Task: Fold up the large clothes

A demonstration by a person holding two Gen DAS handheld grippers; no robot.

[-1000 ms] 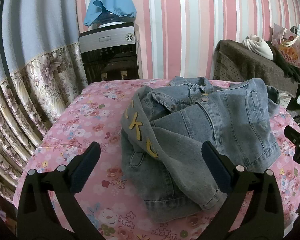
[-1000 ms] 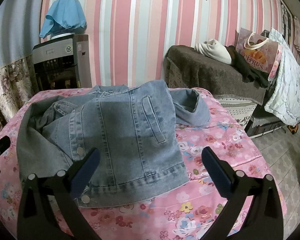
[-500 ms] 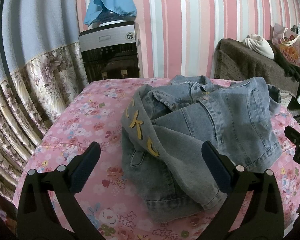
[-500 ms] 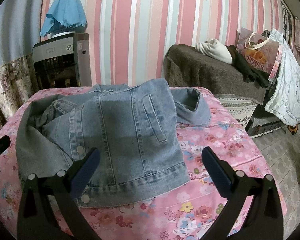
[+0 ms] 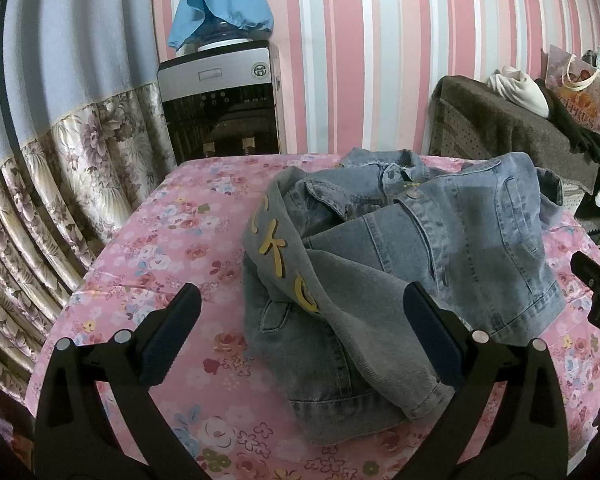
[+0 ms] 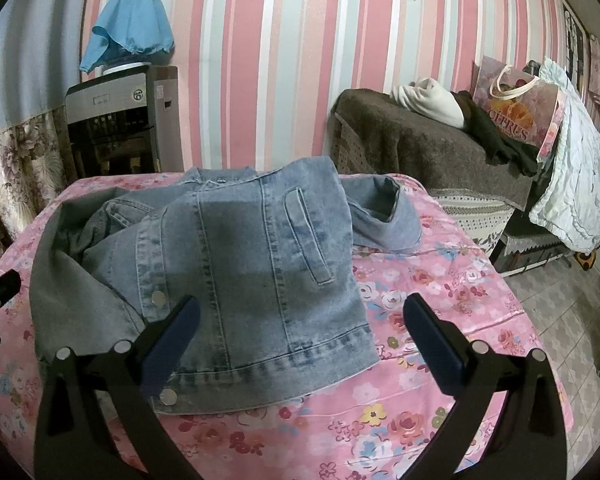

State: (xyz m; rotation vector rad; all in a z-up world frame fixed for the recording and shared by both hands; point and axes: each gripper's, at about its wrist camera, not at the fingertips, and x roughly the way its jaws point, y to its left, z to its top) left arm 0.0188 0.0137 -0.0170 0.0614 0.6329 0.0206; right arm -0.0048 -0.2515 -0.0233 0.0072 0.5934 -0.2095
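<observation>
Fingers wide apart on both tools, nothing between them: the left gripper (image 5: pixel 300 328) hangs over the near edge of the table with its blue pads spread to either side of the crumpled denim, and the right gripper (image 6: pixel 300 328) is splayed just as wide over the jacket's hem, empty as well. Neither pad touches cloth. The denim jacket (image 5: pixel 400 264) lies bunched in a heap on the pink floral tablecloth (image 5: pixel 172 240), toward the middle and right of the table, one sleeve draped across the front with yellow letters (image 5: pixel 276 252) showing on it. From the right side you see the front panel (image 6: pixel 260 280) lying fairly flat, slit pocket up, metal buttons down the placket, and a sleeve cuff (image 6: pixel 388 216) poking out on the far right. Behind the table stands a water dispenser (image 5: pixel 220 108) with a blue cloth cover (image 5: pixel 220 12) over its bottle, against pink striped wallpaper. Off to the right, a brown-covered bench (image 6: pixel 420 148) carries a white bundle and a floral gift bag (image 6: pixel 516 112).
</observation>
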